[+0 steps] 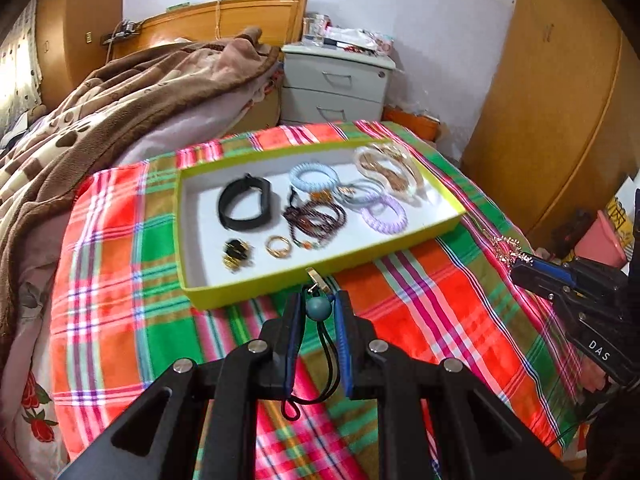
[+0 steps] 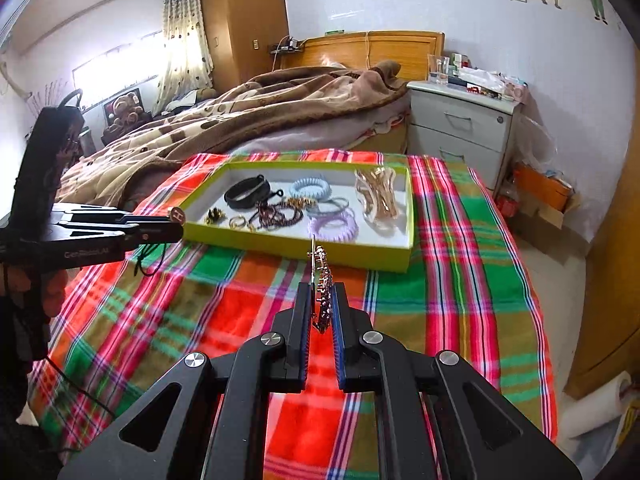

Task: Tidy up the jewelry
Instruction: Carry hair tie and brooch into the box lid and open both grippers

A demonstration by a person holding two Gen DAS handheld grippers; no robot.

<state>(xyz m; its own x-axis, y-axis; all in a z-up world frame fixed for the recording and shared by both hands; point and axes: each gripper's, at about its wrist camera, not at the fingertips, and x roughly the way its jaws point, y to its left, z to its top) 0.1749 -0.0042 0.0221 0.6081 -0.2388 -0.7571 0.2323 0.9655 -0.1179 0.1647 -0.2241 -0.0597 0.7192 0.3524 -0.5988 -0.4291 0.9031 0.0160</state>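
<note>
A yellow-green tray (image 1: 280,280) (image 2: 304,250) with a white floor lies on the plaid cloth. In it are a black band (image 1: 244,204), blue (image 1: 314,176) and purple (image 1: 384,212) spiral ties, a dark beaded bracelet (image 1: 316,220), a gold ring (image 1: 279,246) and a clear-gold claw clip (image 1: 386,168). My left gripper (image 1: 318,300) (image 2: 176,224) hangs just before the tray's near rim, shut on a black cord with a teal bead (image 1: 319,308) and a round gold pendant (image 2: 177,215). My right gripper (image 2: 320,292) (image 1: 520,264) is shut on a gold chain piece with purple stones (image 2: 322,280), short of the tray.
The plaid cloth (image 2: 460,280) covers the foot of a bed with a brown blanket (image 2: 260,112) behind the tray. A grey nightstand (image 2: 460,128) stands at the back right and a wooden wardrobe (image 1: 560,100) at the right. A hand holds the left gripper's handle.
</note>
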